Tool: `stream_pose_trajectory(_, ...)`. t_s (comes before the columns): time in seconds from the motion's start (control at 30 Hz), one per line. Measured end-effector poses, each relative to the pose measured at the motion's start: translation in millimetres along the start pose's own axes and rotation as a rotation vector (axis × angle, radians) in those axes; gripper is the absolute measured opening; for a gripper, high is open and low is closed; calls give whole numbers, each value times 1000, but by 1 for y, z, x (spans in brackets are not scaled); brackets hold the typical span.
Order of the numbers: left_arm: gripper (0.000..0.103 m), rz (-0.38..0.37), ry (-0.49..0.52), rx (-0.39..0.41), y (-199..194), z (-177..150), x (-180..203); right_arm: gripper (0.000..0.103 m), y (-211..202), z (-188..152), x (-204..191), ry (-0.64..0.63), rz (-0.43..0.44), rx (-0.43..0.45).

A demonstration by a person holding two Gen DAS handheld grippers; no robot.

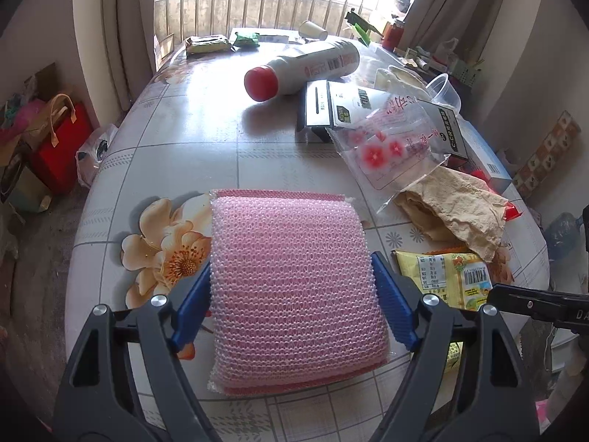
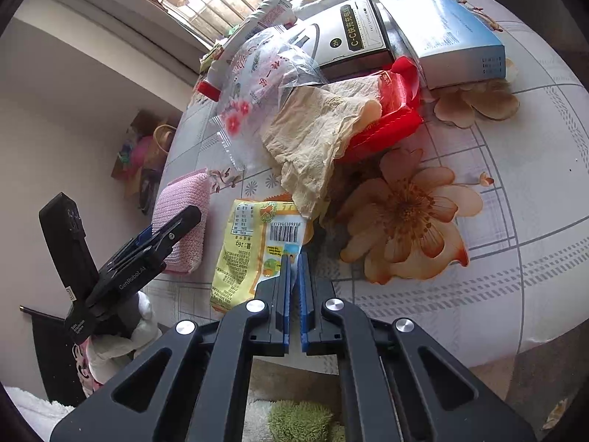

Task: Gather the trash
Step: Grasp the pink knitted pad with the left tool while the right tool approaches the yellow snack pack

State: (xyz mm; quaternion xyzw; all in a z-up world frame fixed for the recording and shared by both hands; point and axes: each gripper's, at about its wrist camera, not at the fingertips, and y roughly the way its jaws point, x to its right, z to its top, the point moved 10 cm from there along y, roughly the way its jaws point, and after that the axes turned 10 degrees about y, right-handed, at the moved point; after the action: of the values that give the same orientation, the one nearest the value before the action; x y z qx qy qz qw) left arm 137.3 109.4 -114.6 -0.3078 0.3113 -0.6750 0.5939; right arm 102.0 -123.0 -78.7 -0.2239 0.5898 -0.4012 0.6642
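— Trash on the flowered table (image 1: pixel 206 140): pink mesh scouring pad (image 1: pixel 294 287) nearest, lying flat, long axis running straight away from the left gripper (image 1: pixel 292 291) toward the window.

— Clamped?

— Yes, blue pads pressed against both long sides of that pad, squeezing its middle. Seen again from the right wrist as a pink block (image 2: pixel 184 217) beside the left gripper (image 2: pixel 147 246).

— And the yellow snack wrapper (image 2: pixel 257 250)?

— Flat near the table edge, just right of the pad, long axis pointing roughly away from the right gripper (image 2: pixel 293 294) and tilted a little leftward at the near end, barcode toward the far end.

— Right jaws?

— Nearly together, only a thin slit between the blue pads, tips over the wrapper's near corner. Pinched on its edge or merely above it: cannot tell.

— Further back?

— Crumpled beige tissue (image 2: pixel 316 132) overlapping the wrapper's far end and a red packet (image 2: pixel 386 118); clear bag with red flowers (image 1: pixel 390 143) on the tissue; white bottle with red cap (image 1: pixel 305 66) on its side, cap toward the left gripper; boxes (image 2: pixel 353 37) behind.
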Motion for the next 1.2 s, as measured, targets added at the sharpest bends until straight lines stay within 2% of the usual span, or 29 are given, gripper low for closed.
stream_pose_trajectory(0.33, 77, 31, -31, 67, -28, 12, -19, 4, -9, -3, -41, -92, 70, 16)
stream_pose_trajectory(0.57, 76, 28, -27, 107, -43, 21, -17, 3, -21, 3, -59, -140, 103, 54)
stream_pose_trajectory(0.83, 77, 24, -7, 130, -54, 28, -8, 3, -39, 13, -56, -148, 126, 114)
stream_pose_trajectory(0.93, 77, 24, 3, 128, -54, 28, -4, 4, -40, 12, -50, -145, 113, 110)
stream_pose_trajectory(1.0, 77, 25, 8, 124, -53, 27, -2, 8, -36, 5, -46, -149, 98, 83)
stream_pose_trajectory(1.03, 77, 25, 9, 120, -52, 26, -1, 27, -33, 0, -42, -149, 77, 72)
stream_pose_trajectory(1.07, 77, 24, 9, 116, -51, 25, 0, 50, -29, -3, -38, -147, 57, 63)
stream_pose_trajectory(1.1, 77, 23, 10, 111, -49, 23, 1, 54, -24, -6, -35, -147, 41, 61)
stream_pose_trajectory(1.2, 77, 21, 11, 94, -44, 18, 2, 54, -5, -9, -28, -157, -38, 58)
